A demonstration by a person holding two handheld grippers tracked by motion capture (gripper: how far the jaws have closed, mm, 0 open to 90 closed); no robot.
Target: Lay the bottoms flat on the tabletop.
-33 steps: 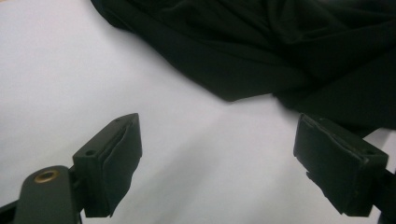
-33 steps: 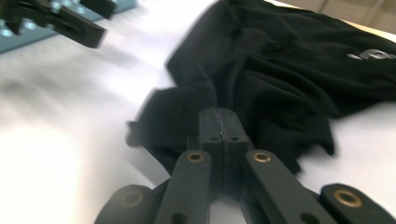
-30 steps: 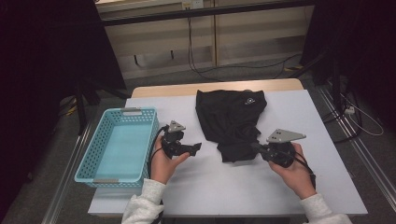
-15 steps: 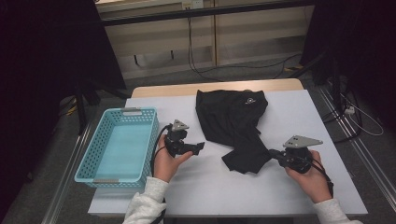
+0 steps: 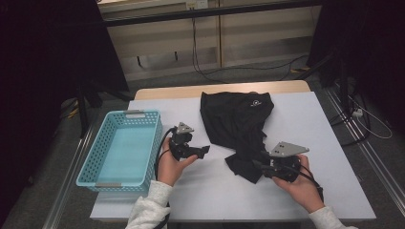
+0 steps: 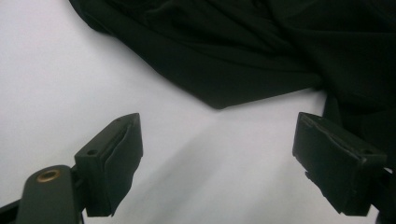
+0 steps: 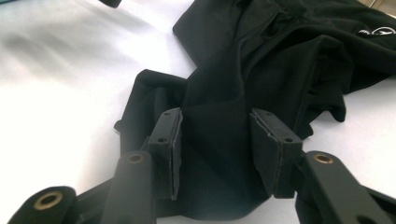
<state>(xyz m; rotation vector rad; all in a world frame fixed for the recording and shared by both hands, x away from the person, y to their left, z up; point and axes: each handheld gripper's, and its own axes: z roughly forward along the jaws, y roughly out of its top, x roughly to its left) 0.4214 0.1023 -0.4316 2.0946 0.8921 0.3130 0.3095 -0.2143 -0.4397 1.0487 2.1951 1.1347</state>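
Right gripper (image 7: 215,154): jaws just been opening, now parted, fold of crumpled black fabric garment (image 5: 239,126) between pads, not pinched. White rectangular table (image 5: 325,143): garment at centre-right, near corner drawn toward right gripper. Light-blue perforated plastic basket (image 5: 143,118): left edge. Left gripper (image 6: 217,158): jaws spread wide, just beside garment edge, apart.

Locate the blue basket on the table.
In the high view the blue basket sits at the table's left edge, just left of the left gripper.
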